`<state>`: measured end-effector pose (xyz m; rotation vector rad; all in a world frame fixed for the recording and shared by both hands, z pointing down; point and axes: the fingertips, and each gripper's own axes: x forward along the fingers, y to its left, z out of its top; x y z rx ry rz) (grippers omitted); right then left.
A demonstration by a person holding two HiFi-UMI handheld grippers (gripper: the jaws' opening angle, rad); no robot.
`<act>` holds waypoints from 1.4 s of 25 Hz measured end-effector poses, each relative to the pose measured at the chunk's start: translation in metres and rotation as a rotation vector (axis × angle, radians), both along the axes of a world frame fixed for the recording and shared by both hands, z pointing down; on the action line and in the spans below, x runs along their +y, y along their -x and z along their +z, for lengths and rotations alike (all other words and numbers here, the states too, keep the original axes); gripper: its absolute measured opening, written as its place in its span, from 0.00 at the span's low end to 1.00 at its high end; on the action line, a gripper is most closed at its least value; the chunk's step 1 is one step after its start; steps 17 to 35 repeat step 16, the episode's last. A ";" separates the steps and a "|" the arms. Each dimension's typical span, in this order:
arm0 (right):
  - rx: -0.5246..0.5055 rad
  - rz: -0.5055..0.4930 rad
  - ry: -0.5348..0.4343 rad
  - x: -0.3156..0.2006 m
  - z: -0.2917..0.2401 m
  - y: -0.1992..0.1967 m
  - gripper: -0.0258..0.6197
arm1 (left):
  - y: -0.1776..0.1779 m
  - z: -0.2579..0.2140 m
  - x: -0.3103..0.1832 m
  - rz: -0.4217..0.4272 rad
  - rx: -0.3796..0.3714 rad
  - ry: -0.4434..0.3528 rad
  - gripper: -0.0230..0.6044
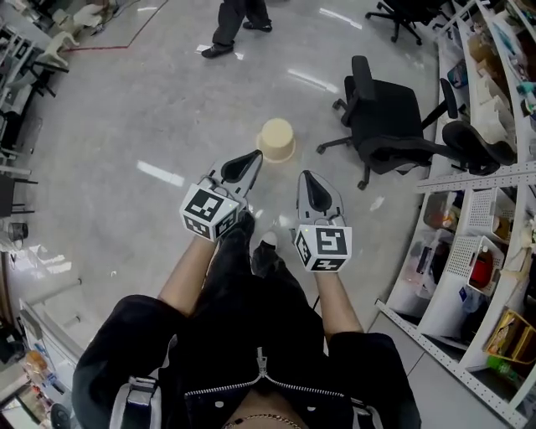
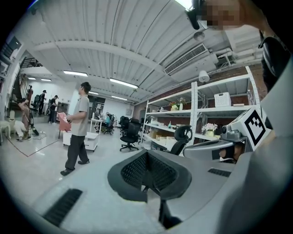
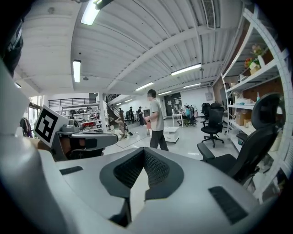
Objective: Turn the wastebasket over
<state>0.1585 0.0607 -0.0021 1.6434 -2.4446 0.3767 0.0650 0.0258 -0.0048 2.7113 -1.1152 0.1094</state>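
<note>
A cream wastebasket (image 1: pixel 277 139) stands on the grey floor ahead of me, bottom side up, in the head view only. My left gripper (image 1: pixel 250 159) is raised just short of it to its left, jaws shut with nothing between them. My right gripper (image 1: pixel 311 183) hangs a little nearer me to the right, also shut and empty. In the left gripper view the left gripper (image 2: pixel 145 170) points level across the room, with the right gripper's marker cube (image 2: pixel 253 124) beside it. The right gripper (image 3: pixel 143 167) looks out likewise in its own view.
A black office chair (image 1: pixel 387 122) stands right of the wastebasket, another chair (image 1: pixel 477 144) beyond it. White shelving (image 1: pixel 490 251) with bottles and boxes lines the right side. A person (image 2: pixel 78 129) stands farther off on the floor; their legs (image 1: pixel 236 23) show at the top.
</note>
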 end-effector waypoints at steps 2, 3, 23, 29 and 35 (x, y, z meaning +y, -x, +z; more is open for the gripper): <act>0.001 -0.002 0.000 0.004 -0.001 0.001 0.05 | -0.002 -0.001 0.006 0.001 0.003 0.000 0.04; 0.003 -0.003 0.000 0.006 -0.002 0.002 0.05 | -0.003 -0.002 0.009 0.003 0.006 0.001 0.04; 0.017 -0.039 -0.023 0.011 -0.012 0.035 0.05 | 0.009 0.000 0.024 0.001 0.030 0.007 0.04; 0.017 -0.039 -0.023 0.011 -0.012 0.035 0.05 | 0.009 0.000 0.024 0.001 0.030 0.007 0.04; 0.017 -0.039 -0.023 0.011 -0.012 0.035 0.05 | 0.009 0.000 0.024 0.001 0.030 0.007 0.04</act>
